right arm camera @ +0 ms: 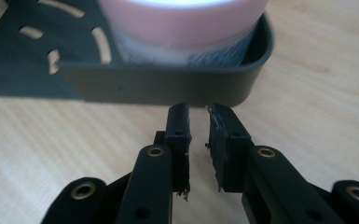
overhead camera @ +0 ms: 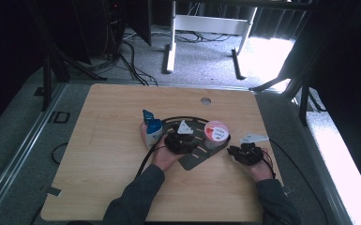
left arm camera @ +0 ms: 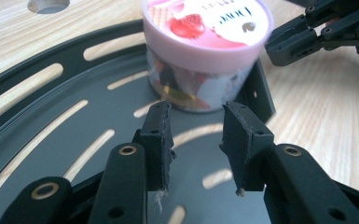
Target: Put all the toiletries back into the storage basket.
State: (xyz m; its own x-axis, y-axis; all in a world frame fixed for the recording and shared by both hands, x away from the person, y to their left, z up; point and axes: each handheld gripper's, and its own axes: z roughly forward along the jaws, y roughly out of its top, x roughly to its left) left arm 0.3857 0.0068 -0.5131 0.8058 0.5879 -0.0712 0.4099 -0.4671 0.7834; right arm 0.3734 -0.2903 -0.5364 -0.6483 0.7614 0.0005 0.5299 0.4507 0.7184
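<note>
Pink-lidded, the tub [overhead camera: 216, 133] stands upright in the corner of the dark slotted tray [overhead camera: 193, 160], against its raised wall, on the wooden table [overhead camera: 108, 140]. In the high view the left gripper [overhead camera: 178, 140] sits over the tray just left of the tub, and a blue-capped bottle [overhead camera: 153, 130] stands on the table at the tray's left edge. In the left gripper view its 2 jaws stand apart with nothing between them, pointing at the tub [left arm camera: 205, 46] from close by. The right gripper [right arm camera: 199, 116] hovers over bare table just outside the tray wall [right arm camera: 168, 84], its jaws parted by a narrow gap, empty.
</note>
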